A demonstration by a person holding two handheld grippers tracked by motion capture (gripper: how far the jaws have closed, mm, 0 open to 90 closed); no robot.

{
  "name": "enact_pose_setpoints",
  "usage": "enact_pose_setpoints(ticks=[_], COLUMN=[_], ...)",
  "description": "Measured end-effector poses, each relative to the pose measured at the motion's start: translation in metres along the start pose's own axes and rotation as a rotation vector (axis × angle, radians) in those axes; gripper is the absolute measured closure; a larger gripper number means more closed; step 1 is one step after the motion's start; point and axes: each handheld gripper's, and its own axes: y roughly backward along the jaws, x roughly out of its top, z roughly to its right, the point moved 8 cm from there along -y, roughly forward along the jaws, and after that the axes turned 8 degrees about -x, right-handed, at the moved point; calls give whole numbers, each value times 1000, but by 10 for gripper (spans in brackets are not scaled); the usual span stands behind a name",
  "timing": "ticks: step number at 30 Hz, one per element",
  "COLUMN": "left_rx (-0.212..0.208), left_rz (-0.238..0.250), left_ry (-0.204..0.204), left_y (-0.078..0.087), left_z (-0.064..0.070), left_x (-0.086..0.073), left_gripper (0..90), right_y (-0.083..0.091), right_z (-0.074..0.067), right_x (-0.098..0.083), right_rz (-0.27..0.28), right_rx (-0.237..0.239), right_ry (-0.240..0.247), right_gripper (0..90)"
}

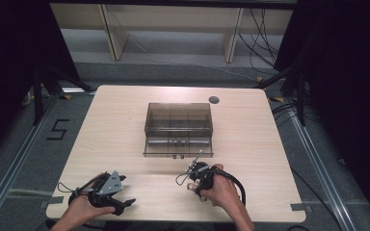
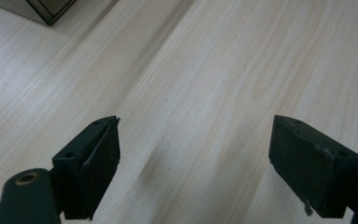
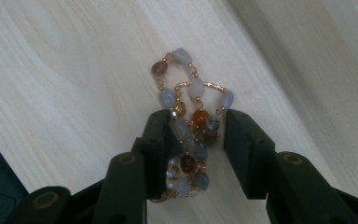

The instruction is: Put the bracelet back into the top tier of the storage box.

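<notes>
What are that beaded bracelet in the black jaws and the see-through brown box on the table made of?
The beaded bracelet looks like polished stone or glass beads, pale blue, amber and brown, strung with small gold-coloured metal links; they shine, but I cannot tell stone from glass. The see-through brown box seems smoke-tinted clear plastic: its inner dividers show through the walls. The table has a pale, matte wood-grain top.

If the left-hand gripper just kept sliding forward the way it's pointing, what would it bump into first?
Probably nothing soon. The left gripper is open, with bare table ahead of its jaws. The brown plastic box sits off to one side at that view's top corner, so it looks outside the line, though depth is hard to judge.
</notes>
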Motion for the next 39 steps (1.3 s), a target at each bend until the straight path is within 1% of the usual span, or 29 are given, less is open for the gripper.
enact_pose_setpoints(ticks=[1,2,3,5,6,8,10,11,12,14,17,21,23,24,25,28,29,31,33,35,36,38,39], left_rx=[4,4,4,0,0,4,-3,2,4,3,4,-4,4,4,-2,3,-13,-3,0,3,3,-12,-12], left_rz=[6,3,4,5,0,8,5,-1,3,6,3,4,6,7,8,7,5,2,9,2,2,3,4], left_ry=[-1,0,1,0,-1,0,0,0,0,1,0,-1,1,1,1,1,4,0,1,0,0,2,3], left_y=[0,0,0,0,0,0,0,0,0,0,0,0,0,0,0,0,-1,0,0,0,0,-1,-1], left_z=[0,0,0,0,0,0,0,0,0,0,0,0,0,0,0,0,0,0,0,0,0,0,0], left_x=[0,0,0,0,0,0,0,0,0,0,0,0,1,1,1,1,0,0,1,0,0,0,0], left_gripper=[164,164,164,164,164,164,164,164,164,164,164,164,164,164,164,164,164,164,164,164,164,164,164], right_y=[1,1,1,1,1,1,1,1,1,1,1,1,1,0,1,0,1,2,3,7,6,6,6], right_z=[-1,-2,-2,-2,-2,-3,-2,-4,-5,-4,-6,-6,-6,-6,-5,-3,-4,-4,-5,-3,-2,-3,-3], right_x=[0,0,0,0,0,1,0,1,2,2,2,2,2,3,2,2,2,2,3,2,2,2,2], right_rz=[-16,-15,-16,-21,-34,-36,-52,-53,-50,-55,-56,-65,-68,-57,-66,-69,-77,-65,-63,-67,-62,-67,-66], right_rx=[8,8,8,12,13,22,13,20,20,17,13,-2,-2,-1,-18,-18,-20,-13,-16,-31,-25,-23,-23], right_ry=[28,27,44,46,46,67,71,71,87,89,118,129,129,141,143,157,151,171,163,164,177,171,172], right_gripper=[658,671,685,697,713,748,762,777,780,780,784,786,786,785,786,787,787,809,824,826,826,826,826])
